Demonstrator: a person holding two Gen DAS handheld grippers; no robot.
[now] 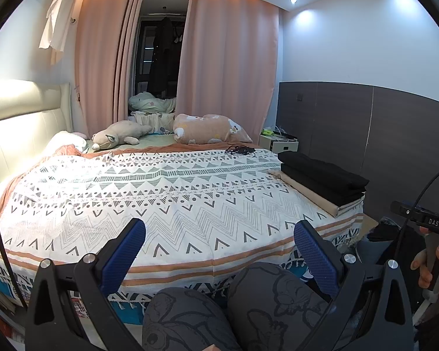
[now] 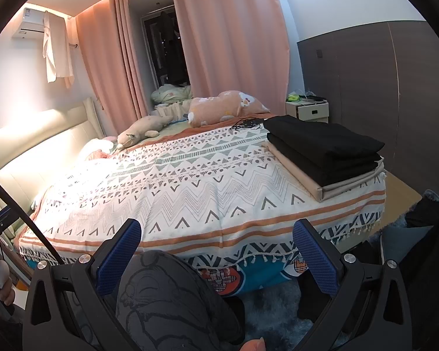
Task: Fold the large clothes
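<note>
Folded black fabric stack [image 2: 325, 146] on tan cloth [image 2: 295, 172] lies at our two o'clock, long axis receding; right gripper [image 2: 216, 251] nearer, left gripper [image 1: 219, 251] farther, both spread, empty.

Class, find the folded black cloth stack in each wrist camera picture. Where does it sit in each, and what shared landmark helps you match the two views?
Left wrist view: the folded black cloth stack sits right of centre, on the bed's far right corner.
Right wrist view: the stack sits right of centre, larger and nearer.
Shared landmark: the folded beige sheet directly beneath it.
</note>
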